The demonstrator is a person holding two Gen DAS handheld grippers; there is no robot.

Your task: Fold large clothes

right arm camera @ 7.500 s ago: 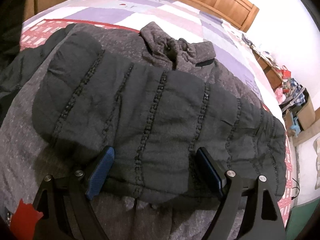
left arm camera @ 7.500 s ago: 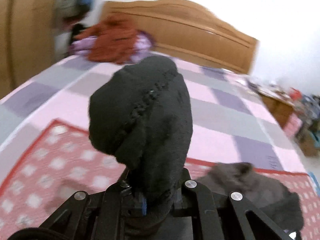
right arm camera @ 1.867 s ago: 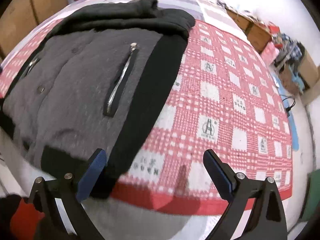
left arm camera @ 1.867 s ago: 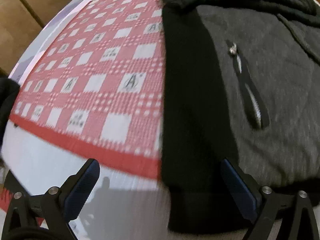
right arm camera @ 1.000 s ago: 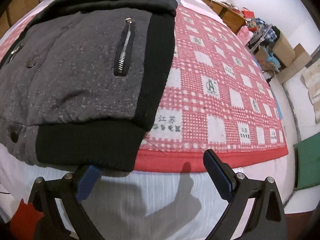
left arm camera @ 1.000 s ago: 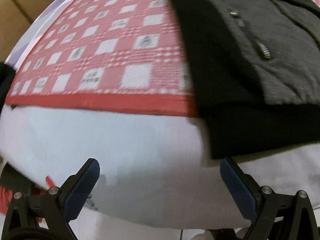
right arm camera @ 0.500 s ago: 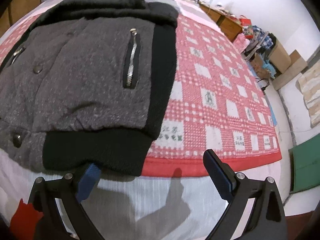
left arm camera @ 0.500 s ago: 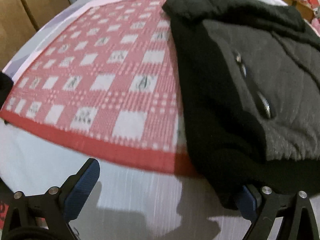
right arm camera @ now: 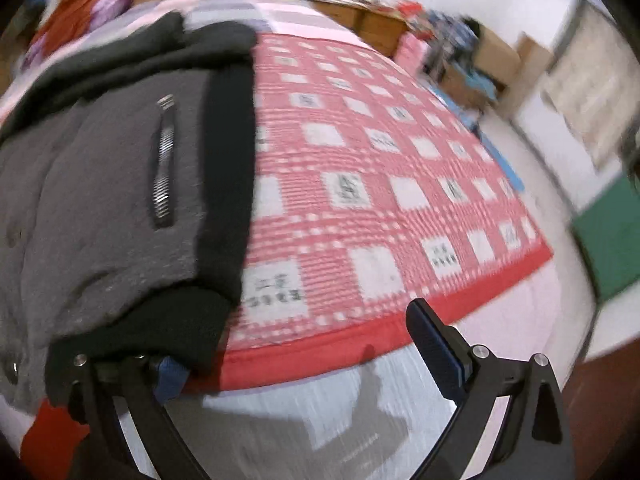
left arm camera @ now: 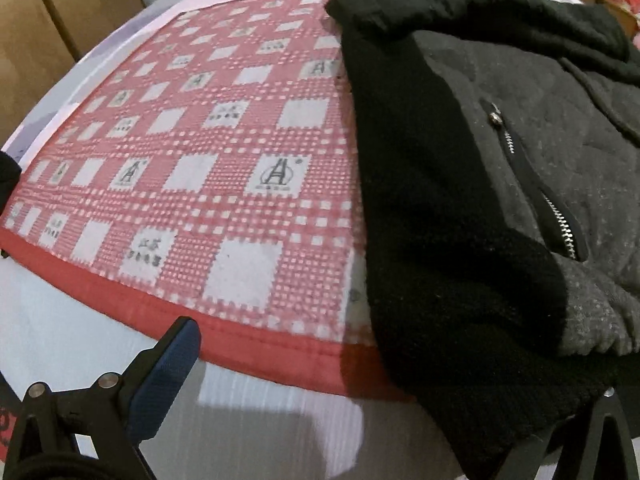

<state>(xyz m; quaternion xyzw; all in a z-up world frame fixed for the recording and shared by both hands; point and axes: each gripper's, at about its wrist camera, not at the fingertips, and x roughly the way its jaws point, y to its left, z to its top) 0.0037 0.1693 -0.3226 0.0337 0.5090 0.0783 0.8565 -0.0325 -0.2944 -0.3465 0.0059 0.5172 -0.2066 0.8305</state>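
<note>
A grey jacket (left arm camera: 500, 184) with black knit trim and a zip pocket (left arm camera: 556, 216) lies folded on a red checked blanket (left arm camera: 224, 168). My left gripper (left arm camera: 380, 392) is open at the jacket's near left corner. The black hem lies over its right finger, and its left fingertip (left arm camera: 168, 376) is bare over the blanket's edge. In the right wrist view the jacket (right arm camera: 92, 200) fills the left side. My right gripper (right arm camera: 304, 364) is open at the near right corner, with its left finger tucked under the hem.
The blanket (right arm camera: 360, 184) covers a bed with a white sheet (left arm camera: 260, 432) at its near edge. A wooden wardrobe (left arm camera: 60, 20) stands to the left. Boxes and clutter (right arm camera: 480, 60) line the floor on the right. A red cloth heap (right arm camera: 76, 16) lies near the headboard.
Both grippers have moved in under the jacket's near hem, which now lies over each one's inner finger. The right wrist view has swung and blurred.
</note>
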